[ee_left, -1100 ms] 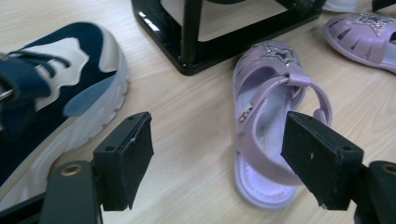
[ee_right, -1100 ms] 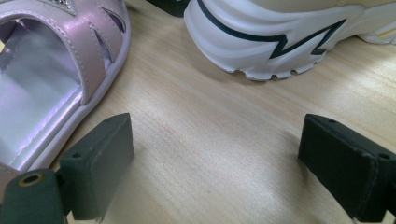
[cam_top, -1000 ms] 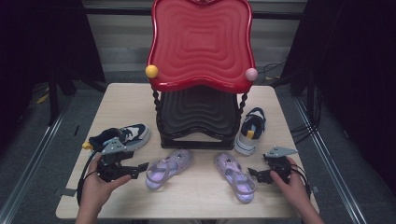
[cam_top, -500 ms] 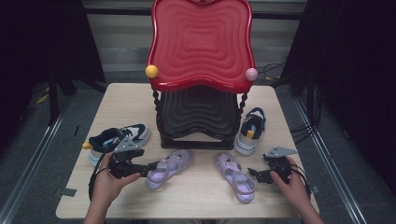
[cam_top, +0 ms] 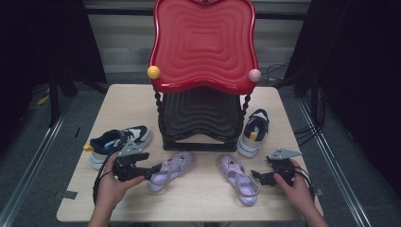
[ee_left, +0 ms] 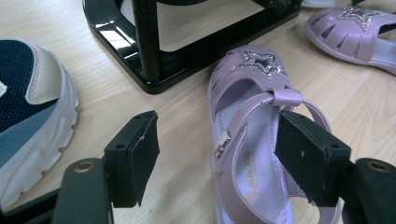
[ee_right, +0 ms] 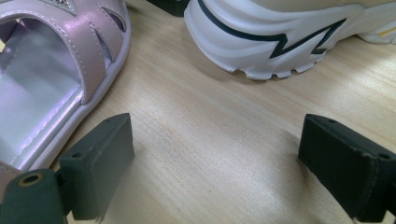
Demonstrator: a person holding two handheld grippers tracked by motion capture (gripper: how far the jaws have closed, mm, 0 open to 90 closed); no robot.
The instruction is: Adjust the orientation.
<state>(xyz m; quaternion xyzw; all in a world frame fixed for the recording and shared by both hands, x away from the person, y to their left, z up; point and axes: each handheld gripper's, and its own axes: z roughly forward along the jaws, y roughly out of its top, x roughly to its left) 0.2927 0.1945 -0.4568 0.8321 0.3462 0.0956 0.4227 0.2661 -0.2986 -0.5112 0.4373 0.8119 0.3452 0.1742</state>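
Near the front edge of the pale wood-grain table point(cam_top: 118, 99), the left tongs point(ee_left: 219, 154) straddle the glossy lilac jelly sandal point(ee_left: 254, 140) with its glittery star, jaws just closing, pads not pressing. The right tongs point(ee_right: 215, 163) gape, released, beside the second sandal point(ee_right: 51, 79).

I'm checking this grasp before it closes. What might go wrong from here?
The left tool straddles the purple sandal, its jaws just closing; one pad sits by the thin strap, so it may pinch only the strap and tilt. The shelf base stands close, so a pushed sandal may bump it.
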